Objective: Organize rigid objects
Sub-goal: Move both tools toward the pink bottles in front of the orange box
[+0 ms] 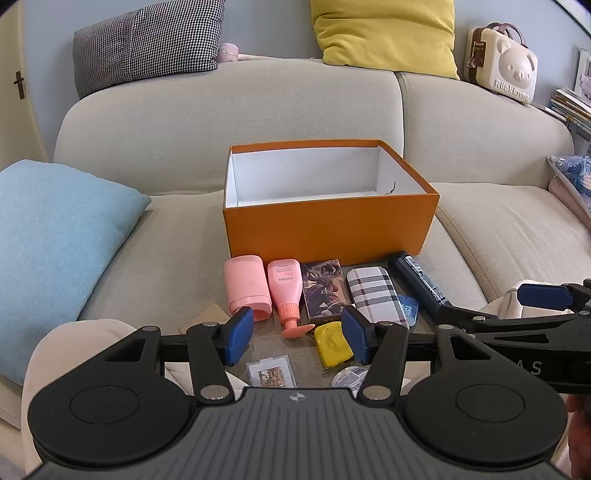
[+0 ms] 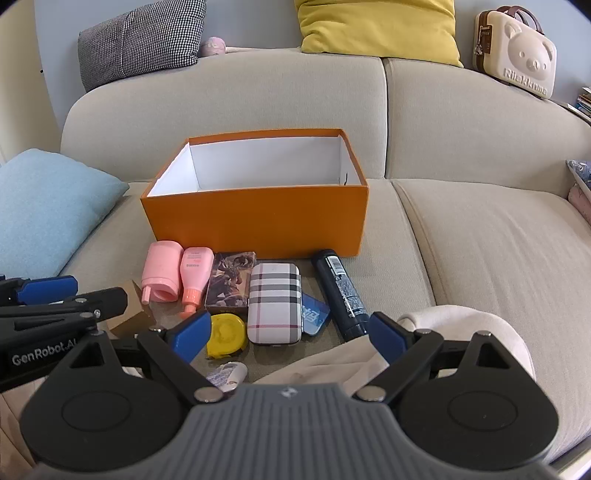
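**Two Grippers Poised Over a Row of Small Objects**

Two sets of blue-padded jaws, both empty. Left gripper [image 1: 298, 334] held partly apart, nothing pinched, hovering tilted down over the near end of the row. Right gripper [image 2: 290, 334] spread wide, likewise holding nothing, angled down just beside the left one.

Directly beneath the left jaws: yellow tape measure [image 1: 332, 344], touching the bottom edge of the illustrated card box [image 1: 325, 291]. Nearer still, a small framed picture card [image 1: 270, 370] and a little round tin or tube [image 1: 349, 376], partly hidden behind a finger, so hard to name for certain.

Laid side by side further out, left to right: pink container [image 1: 245, 284], pink pump bottle [image 1: 286, 291], illustrated card box, plaid case [image 1: 375, 291], dark blue tube [image 1: 419, 280]. Blue card [image 1: 408, 306] tucked between the plaid case and the dark tube. Brown cardboard box [image 2: 129, 308] off to the left of the pink container, half behind the left gripper's finger in the right wrist view.

Just behind the row, almost touching it: orange box [image 1: 328, 229], open-topped, white inside, nothing visible in it. All of it resting on a beige sofa [image 1: 184, 236]. Cream fabric [image 2: 461, 332] bunched under the right gripper. Light blue cushion [image 1: 55, 236] at far left; houndstooth cushion [image 1: 147, 40], yellow cushion [image 1: 384, 33] and bear-faced case [image 1: 502, 62] up on the sofa back.
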Available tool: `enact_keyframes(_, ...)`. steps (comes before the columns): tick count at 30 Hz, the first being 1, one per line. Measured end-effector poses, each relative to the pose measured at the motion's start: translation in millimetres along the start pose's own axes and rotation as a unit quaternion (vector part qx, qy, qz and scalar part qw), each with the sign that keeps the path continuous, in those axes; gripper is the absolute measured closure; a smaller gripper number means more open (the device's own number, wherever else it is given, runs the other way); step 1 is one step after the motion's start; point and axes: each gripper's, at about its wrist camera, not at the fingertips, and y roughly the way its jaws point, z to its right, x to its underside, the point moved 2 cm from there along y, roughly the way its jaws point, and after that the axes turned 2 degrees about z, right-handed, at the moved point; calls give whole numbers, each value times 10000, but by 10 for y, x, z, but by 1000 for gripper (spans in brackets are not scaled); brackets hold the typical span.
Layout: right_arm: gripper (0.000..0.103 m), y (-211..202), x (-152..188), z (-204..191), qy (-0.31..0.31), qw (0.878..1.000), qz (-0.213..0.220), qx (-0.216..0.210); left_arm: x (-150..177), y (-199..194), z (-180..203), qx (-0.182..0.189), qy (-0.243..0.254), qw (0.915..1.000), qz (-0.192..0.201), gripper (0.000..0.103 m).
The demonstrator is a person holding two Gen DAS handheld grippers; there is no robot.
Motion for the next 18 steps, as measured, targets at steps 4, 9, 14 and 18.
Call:
enact_keyframes(4,11,14,4,5,-14,10000,-17,-12,8,-1,4,11,-6,10000,-8,38)
enact_keyframes(9,11,39,6,7,-25,10000,-55,-24,5,18,-7,38,-29,10000,-49,38)
enact_keyframes(14,11,72,25,16,-4,10000,-87,-34,23,89,-44,138,-109,9996,-214,38)
enact_keyframes(18,11,117,30,1,-49,10000,-11,-63,39,190,-132,386,-283,9981,-396,42)
